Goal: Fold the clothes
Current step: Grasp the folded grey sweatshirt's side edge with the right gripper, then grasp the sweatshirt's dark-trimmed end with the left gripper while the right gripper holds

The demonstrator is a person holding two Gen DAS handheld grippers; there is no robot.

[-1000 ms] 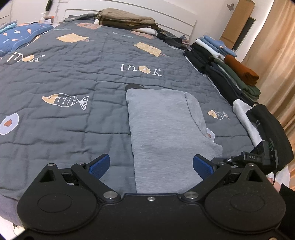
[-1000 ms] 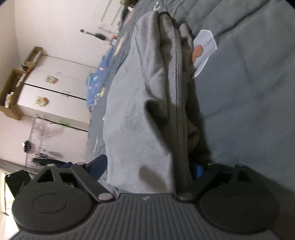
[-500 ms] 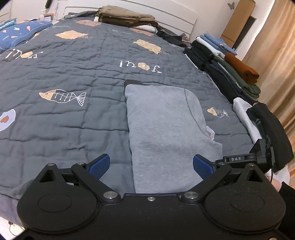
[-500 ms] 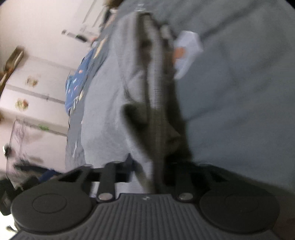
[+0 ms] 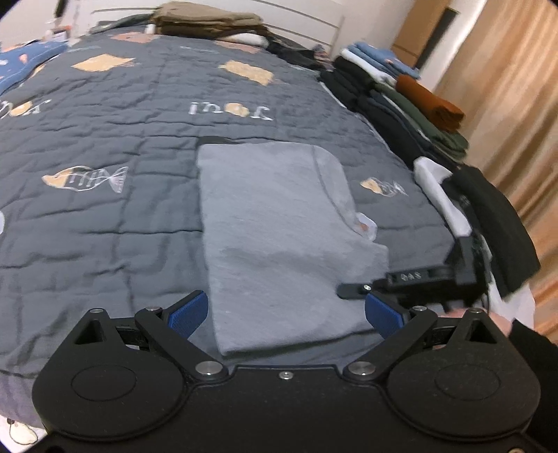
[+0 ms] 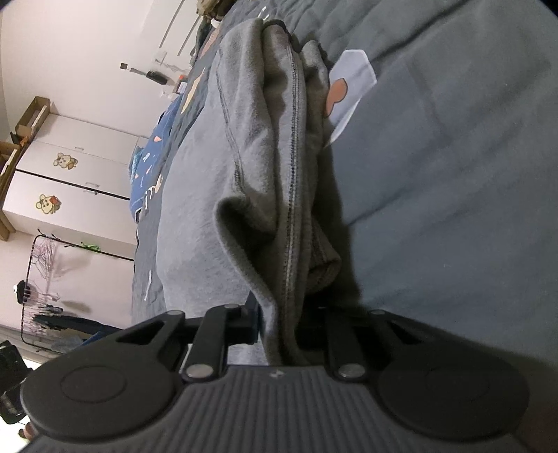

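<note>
A grey folded garment (image 5: 275, 223) lies flat on the dark quilted bedspread (image 5: 104, 216). My left gripper (image 5: 286, 313) hovers over its near edge, open, with the blue pads (image 5: 188, 313) wide apart and touching nothing. My right gripper (image 5: 401, 282) comes in from the right at the garment's near right edge. In the right wrist view the right gripper (image 6: 282, 331) is shut on the bunched layers of the grey garment (image 6: 279, 181), which rise in a fold from between its fingers. A hand shows behind the right gripper.
Stacks of folded clothes (image 5: 411, 104) line the bed's right side, with a black and white pile (image 5: 488, 223) nearest. More folded clothes (image 5: 205, 21) sit by the headboard. A blue pillow (image 5: 21, 62) lies far left. White cupboards (image 6: 69, 167) stand beyond the bed.
My right gripper has shut on the garment's edge layers, which stood between open jaws a second ago. The left gripper has drifted slightly and stays open.
</note>
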